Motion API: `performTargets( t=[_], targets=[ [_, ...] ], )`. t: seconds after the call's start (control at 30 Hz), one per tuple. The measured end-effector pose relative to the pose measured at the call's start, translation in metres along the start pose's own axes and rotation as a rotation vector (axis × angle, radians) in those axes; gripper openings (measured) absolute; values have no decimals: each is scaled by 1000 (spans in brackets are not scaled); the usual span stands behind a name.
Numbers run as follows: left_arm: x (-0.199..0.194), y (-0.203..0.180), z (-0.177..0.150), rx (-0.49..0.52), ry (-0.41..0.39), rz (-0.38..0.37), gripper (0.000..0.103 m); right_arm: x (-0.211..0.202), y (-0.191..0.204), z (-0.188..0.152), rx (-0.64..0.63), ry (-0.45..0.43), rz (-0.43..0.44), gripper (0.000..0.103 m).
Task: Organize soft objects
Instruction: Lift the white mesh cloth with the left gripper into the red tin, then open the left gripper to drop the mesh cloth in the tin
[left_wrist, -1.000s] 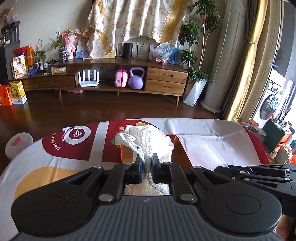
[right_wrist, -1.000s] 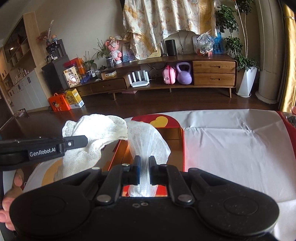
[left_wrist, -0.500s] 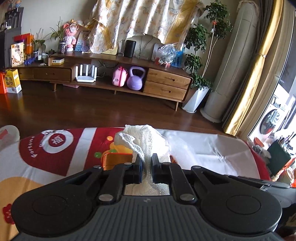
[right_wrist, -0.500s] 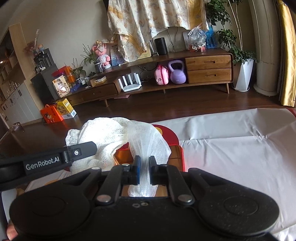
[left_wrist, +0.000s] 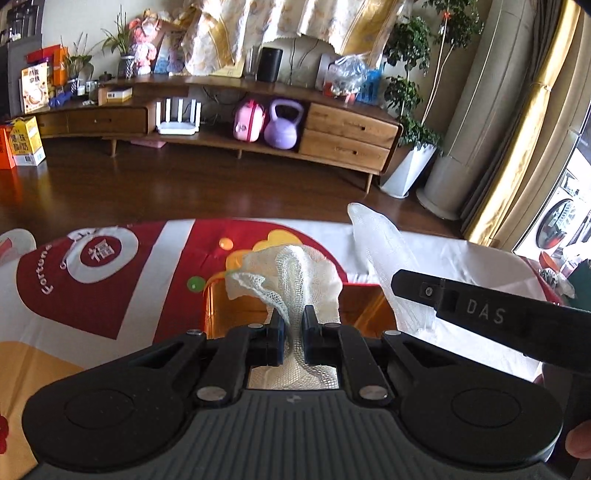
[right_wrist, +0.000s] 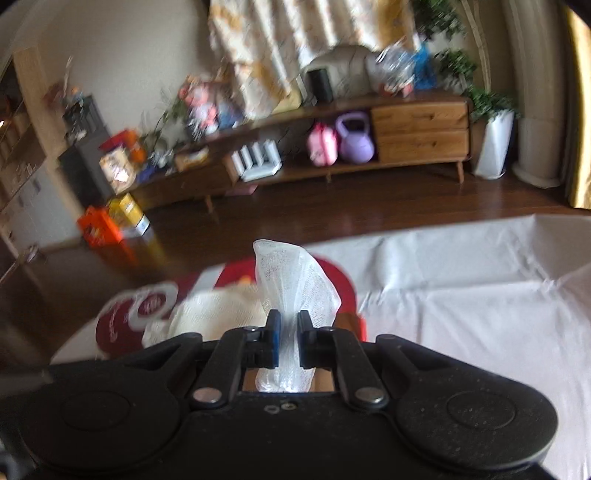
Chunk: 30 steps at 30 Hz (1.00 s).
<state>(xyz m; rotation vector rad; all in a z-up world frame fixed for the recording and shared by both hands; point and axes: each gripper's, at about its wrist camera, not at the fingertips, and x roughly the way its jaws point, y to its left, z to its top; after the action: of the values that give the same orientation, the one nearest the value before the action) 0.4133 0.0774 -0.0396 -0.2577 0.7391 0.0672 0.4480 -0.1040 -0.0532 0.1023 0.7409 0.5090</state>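
My left gripper (left_wrist: 291, 319) is shut on a cream open-knit cloth (left_wrist: 291, 273), which bunches up above the fingertips. Under it lies an orange tray (left_wrist: 236, 301) on the table. My right gripper (right_wrist: 288, 325) is shut on a finer white gauze cloth (right_wrist: 295, 280) that stands up in a peak. In the left wrist view that gauze cloth (left_wrist: 380, 251) hangs just right of the knit one, with one of the right gripper's fingers (left_wrist: 480, 306) crossing in from the right. The right wrist view is blurred; the cream cloth (right_wrist: 214, 310) shows low on the left.
The table wears a red, white and yellow printed cover (left_wrist: 110, 295), plain white on its right half (right_wrist: 461, 295). Beyond its far edge lies dark wood floor, then a long wooden cabinet (left_wrist: 347, 136) with a purple kettlebell (left_wrist: 282, 125). A potted plant (left_wrist: 410, 110) stands at the right.
Both grippers sank and shifted across the table, each still gripping its cloth. The right gripper's finger now reaches further into the left wrist view. The left gripper has left the right wrist view.
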Motion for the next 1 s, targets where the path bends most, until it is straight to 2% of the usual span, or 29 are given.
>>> performTargets(
  t=[0.13,0.37,0.53,0.7,0.8,1.0],
  targets=[
    [12,3,-6,-7,37,-4,9,16,-2,-18,0,95,-26,9],
    [33,-1,-18,34,136,0,9,27,7,-35,-39,181,-62,9],
    [41,0,-27,55,176,2,9,29,11,-41,-64,206,-80,12],
    [48,1,-33,46,215,-4,9,30,8,-40,-64,221,-74,14],
    [53,4,-36,25,252,-12,9,29,9,-41,-68,224,-73,19],
    [50,3,-39,28,243,-10,10,26,9,-39,-62,224,-69,23]
  ],
)
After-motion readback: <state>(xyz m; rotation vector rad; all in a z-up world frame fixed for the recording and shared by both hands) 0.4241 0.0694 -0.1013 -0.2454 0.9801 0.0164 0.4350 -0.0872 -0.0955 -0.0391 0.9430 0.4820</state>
